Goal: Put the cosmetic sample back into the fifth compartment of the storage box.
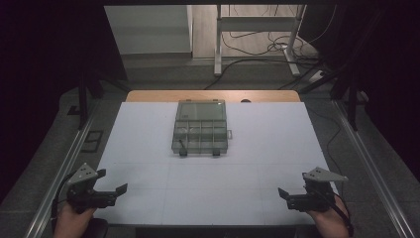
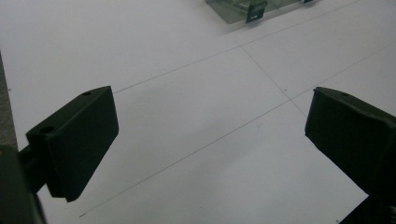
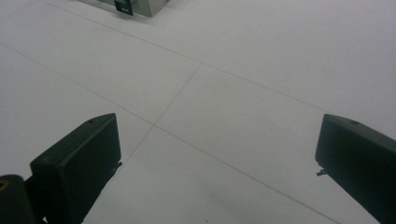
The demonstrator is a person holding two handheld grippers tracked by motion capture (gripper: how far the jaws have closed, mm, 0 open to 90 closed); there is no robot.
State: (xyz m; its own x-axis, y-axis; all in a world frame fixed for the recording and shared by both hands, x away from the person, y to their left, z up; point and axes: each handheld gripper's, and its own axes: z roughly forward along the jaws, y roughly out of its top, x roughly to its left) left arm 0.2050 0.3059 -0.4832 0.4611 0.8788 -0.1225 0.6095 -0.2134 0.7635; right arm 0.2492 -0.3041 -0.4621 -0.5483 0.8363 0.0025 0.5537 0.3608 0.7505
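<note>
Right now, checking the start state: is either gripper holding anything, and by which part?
Nothing. Left gripper and right gripper are open, away from the organizer box.

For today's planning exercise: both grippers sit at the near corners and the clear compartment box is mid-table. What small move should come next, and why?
Probably bring the left gripper forward toward the compartment box. Both it and the right gripper are open, hold nothing and rest far from the box, whose black latches face the person.

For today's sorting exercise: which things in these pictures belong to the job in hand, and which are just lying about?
Job in hand:
clear compartment box
left gripper, open
right gripper, open

Just about:
white table top
metal frame legs
floor cables
</note>
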